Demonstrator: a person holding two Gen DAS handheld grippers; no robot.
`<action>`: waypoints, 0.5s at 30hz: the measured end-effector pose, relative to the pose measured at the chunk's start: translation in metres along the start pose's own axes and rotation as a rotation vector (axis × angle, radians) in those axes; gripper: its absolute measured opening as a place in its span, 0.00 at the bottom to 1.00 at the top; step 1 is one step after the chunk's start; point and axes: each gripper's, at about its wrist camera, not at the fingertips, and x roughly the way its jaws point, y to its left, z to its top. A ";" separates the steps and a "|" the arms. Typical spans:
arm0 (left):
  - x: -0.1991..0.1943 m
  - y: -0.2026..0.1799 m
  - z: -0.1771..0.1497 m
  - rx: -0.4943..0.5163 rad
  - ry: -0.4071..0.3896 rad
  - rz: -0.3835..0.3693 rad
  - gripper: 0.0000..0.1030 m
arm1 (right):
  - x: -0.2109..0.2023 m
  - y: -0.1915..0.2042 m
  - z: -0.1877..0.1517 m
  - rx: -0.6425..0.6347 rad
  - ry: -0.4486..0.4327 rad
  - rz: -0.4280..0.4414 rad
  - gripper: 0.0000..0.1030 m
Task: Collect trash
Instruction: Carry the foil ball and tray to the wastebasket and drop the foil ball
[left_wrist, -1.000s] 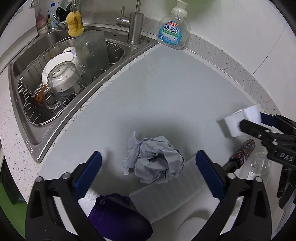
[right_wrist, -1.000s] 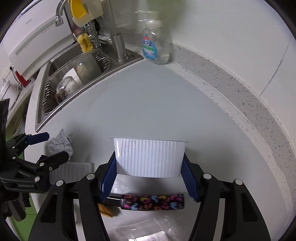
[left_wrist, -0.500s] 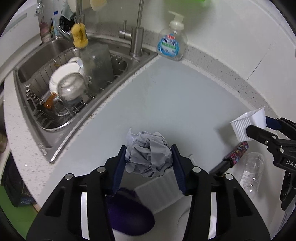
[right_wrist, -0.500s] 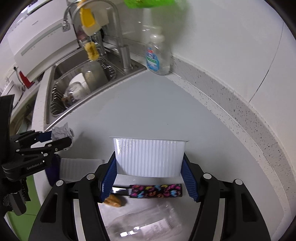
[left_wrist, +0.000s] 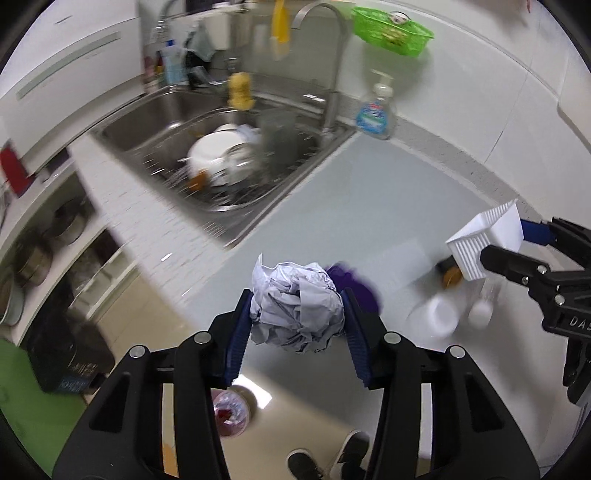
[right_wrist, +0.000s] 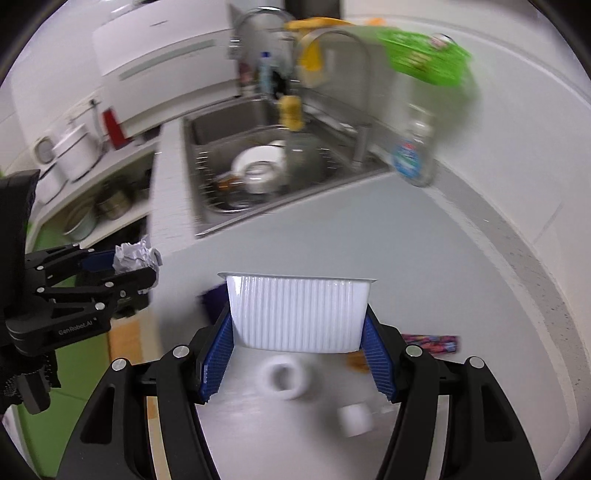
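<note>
Lifting: I now have both pieces of trash off the surface, where a second ago they still sat on it.
Left tool (left_wrist: 297, 325): closed from wide onto the crumpled paper (left_wrist: 297, 308), now carried past the surface's front edge.
Right tool (right_wrist: 297, 345): still clamping the white ribbed tub (right_wrist: 297, 312), above the surface's front part.
Meaning: pickup done; a bin comes next, none in view.

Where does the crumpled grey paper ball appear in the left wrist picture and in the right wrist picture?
Left wrist: crumpled paper ball low in the centre, clamped in the left gripper.
Right wrist: the ball at the left edge, in that same gripper.
Shared landmark: the soap bottle beside the sink.
</note>
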 end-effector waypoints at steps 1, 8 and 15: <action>-0.004 0.006 -0.006 -0.007 0.001 0.007 0.46 | 0.000 0.012 -0.002 -0.010 0.000 0.017 0.60; -0.043 0.072 -0.078 -0.107 0.016 0.077 0.46 | 0.015 0.098 -0.020 -0.096 0.036 0.122 0.60; -0.043 0.138 -0.156 -0.236 0.071 0.134 0.46 | 0.059 0.179 -0.050 -0.197 0.121 0.210 0.60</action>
